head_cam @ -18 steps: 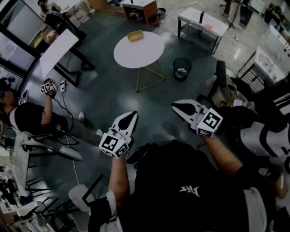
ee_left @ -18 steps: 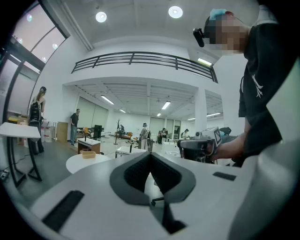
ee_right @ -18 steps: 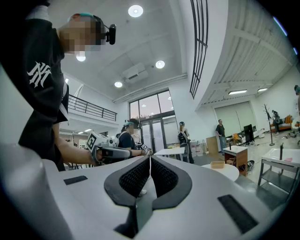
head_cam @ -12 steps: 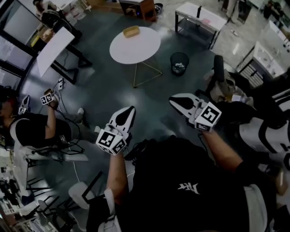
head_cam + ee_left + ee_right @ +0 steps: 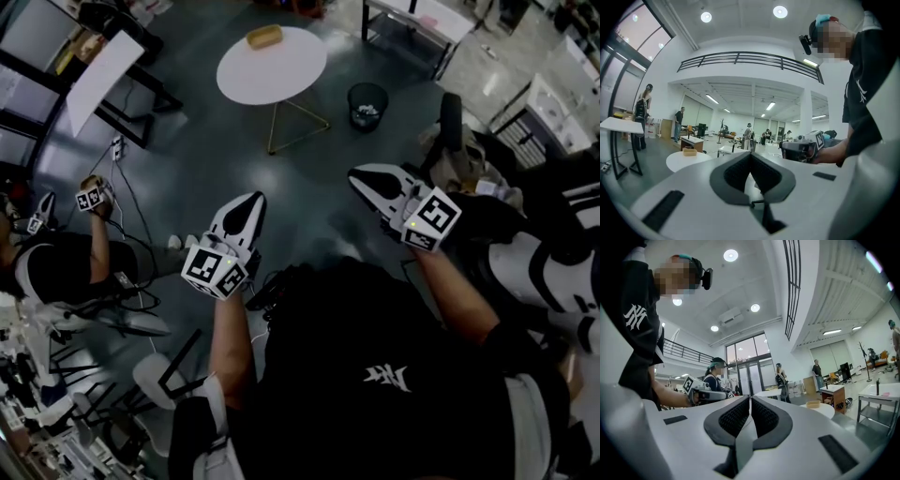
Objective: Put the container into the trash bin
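Note:
A tan container (image 5: 264, 37) lies on the far side of a round white table (image 5: 272, 70), well ahead of me. It shows small in the left gripper view as the container (image 5: 689, 152) and in the right gripper view as the container (image 5: 813, 404). A black mesh trash bin (image 5: 367, 104) stands on the floor right of the table. My left gripper (image 5: 247, 207) and right gripper (image 5: 361, 180) are held in front of my body, far from the table. Both are shut with nothing between the jaws.
A person (image 5: 56, 253) sits on the floor at the left holding grippers. A slanted white board (image 5: 98, 80) on a black stand is at far left, a white bench (image 5: 412, 23) at the back right. Chairs and bags (image 5: 469, 159) crowd the right.
The table, bin and container have slid up and left in the head view. Both grippers stayed shut.

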Demonstrator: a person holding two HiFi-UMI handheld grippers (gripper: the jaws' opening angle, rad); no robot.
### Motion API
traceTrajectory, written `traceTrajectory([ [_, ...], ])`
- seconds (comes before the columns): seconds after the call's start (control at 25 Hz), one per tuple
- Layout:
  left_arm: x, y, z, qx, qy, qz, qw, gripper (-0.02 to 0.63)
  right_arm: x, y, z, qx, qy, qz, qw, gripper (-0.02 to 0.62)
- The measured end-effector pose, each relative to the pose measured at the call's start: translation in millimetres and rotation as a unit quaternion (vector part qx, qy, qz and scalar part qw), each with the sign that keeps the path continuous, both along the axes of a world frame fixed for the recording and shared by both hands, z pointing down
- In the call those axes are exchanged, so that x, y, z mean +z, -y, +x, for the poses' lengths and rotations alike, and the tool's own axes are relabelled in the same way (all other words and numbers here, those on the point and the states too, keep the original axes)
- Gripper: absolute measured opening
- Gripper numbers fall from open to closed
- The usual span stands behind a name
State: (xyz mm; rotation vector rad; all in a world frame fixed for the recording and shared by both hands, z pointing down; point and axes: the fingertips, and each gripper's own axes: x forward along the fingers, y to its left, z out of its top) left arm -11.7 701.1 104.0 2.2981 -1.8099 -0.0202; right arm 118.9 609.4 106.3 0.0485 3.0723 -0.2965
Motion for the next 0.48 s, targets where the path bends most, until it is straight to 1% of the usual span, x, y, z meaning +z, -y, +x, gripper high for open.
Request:
traceTrajectory([
  [0.12,2,4,4,-0.003,0.002,-0.006,1.0000,-0.002,1,5,3,-0.003,0.004,-0.007,1.000,0.040],
  [0.36,10,4,10,-0.006,0.000,-0.018,0.9998,-0.002,13,-1,5,-0.025,0.005,-0.019,0.999,0.040],
  [0.48,16,6,13,-0.002,-0.003,-0.026,0.9996,-0.002,18,0,8,-0.027,0.010,-0.028,0.999,0.040],
])
